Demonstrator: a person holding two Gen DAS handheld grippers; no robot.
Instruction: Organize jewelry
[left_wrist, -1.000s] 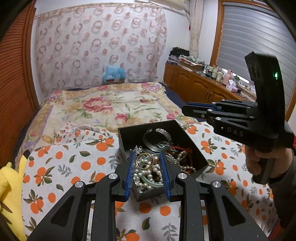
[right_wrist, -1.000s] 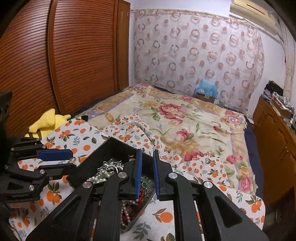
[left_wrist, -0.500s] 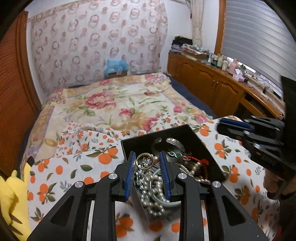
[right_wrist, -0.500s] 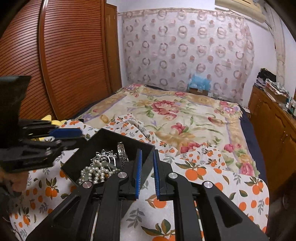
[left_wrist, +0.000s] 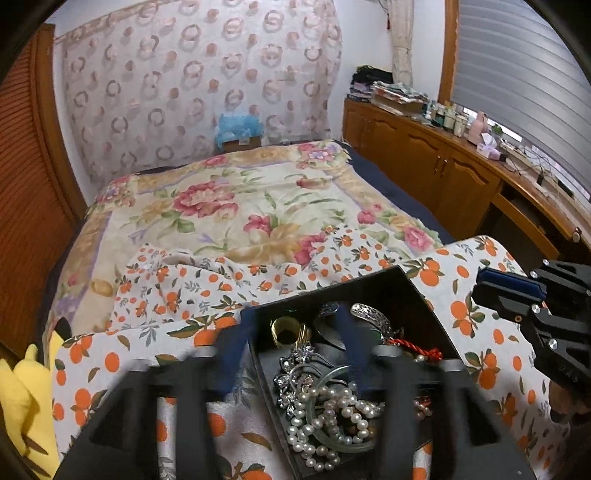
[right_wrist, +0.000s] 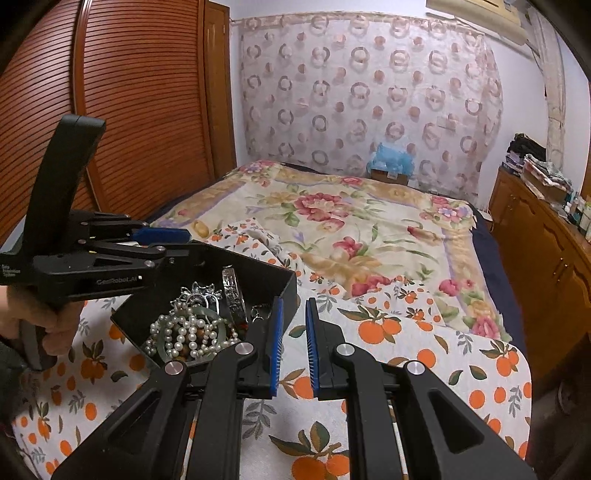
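Both wrist views look down closely, sharing the jewelry box (left_wrist: 402, 291).

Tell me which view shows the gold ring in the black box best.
Left wrist. The gold ring lies open to view near the far left corner of the black box, only slightly blurred. In the right wrist view, the left hand-held gripper reaches over that end of the box and I can't make the ring out.
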